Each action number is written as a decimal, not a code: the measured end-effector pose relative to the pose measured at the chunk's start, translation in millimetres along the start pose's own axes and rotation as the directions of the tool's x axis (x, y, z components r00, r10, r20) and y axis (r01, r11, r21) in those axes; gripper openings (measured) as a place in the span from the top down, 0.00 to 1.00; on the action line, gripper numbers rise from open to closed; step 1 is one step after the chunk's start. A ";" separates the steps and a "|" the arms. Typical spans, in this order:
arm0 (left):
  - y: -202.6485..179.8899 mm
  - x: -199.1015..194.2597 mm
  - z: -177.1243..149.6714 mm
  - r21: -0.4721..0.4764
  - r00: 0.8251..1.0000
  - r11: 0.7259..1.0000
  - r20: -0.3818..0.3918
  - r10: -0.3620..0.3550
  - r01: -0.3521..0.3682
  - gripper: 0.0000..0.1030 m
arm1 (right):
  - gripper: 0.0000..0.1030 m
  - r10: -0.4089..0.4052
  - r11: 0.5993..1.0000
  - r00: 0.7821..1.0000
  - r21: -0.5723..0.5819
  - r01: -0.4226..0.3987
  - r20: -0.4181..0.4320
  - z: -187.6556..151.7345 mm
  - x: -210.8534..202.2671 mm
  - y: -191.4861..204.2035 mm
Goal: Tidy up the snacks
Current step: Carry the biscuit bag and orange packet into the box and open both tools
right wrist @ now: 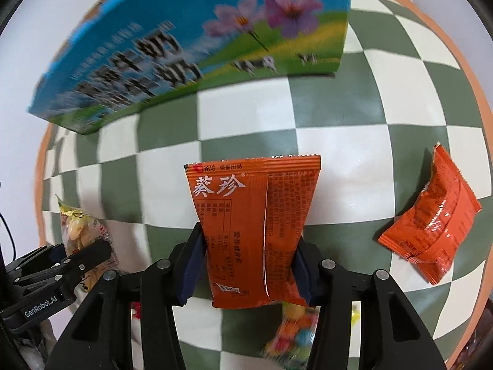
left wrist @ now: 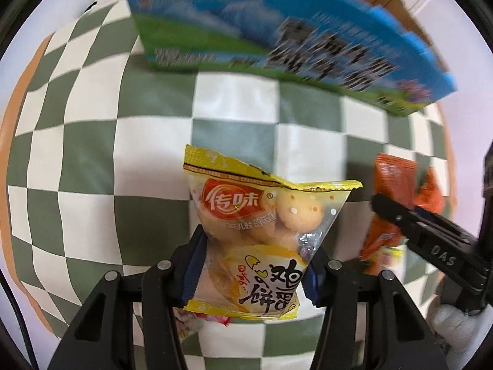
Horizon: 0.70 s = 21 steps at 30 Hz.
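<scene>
My left gripper is shut on a yellow egg-biscuit bag and holds it above the checked cloth. My right gripper is shut on an orange sunflower-seed packet. In the left wrist view the right gripper shows at the right with the orange packet. In the right wrist view the left gripper shows at the lower left with the yellow bag. A blue carton box stands at the far side and also shows in the right wrist view.
A second orange packet lies on the green-and-white checked cloth to the right. A bag of coloured candies lies below my right gripper. Another small wrapped snack lies under my left gripper. The table's orange edge curves at the right.
</scene>
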State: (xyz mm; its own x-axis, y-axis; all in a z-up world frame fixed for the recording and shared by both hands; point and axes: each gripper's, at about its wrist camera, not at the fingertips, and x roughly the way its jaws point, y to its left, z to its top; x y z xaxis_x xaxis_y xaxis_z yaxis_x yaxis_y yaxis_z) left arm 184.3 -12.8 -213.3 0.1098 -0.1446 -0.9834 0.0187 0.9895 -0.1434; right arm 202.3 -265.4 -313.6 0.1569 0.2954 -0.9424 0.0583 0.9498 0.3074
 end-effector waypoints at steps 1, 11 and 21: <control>-3.0 -9.9 1.8 0.003 1.000 1.000 0.011 -0.010 0.010 0.51 | 0.48 0.012 1.000 1.000 -0.006 -0.012 0.010 0.2 -8.5 2.0; -29.2 -118.8 50.4 0.056 0.971 0.985 0.166 -0.173 0.166 0.50 | 0.48 0.200 0.980 0.964 -0.044 -0.196 0.173 27.4 -124.8 25.8; -37.0 -150.5 153.3 0.101 0.966 0.992 0.240 -0.097 0.075 0.50 | 0.48 0.169 0.985 0.935 -0.091 -0.147 0.313 131.7 -172.6 50.3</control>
State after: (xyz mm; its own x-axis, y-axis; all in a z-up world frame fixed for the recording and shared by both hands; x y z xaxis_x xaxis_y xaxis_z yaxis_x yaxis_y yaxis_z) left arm 319.4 -28.0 -43.0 0.3427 -0.2367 -0.9091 0.1267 0.9705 -0.2049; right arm 308.0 -282.2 -118.2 0.4647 0.4040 -0.7879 -0.0555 0.9014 0.4294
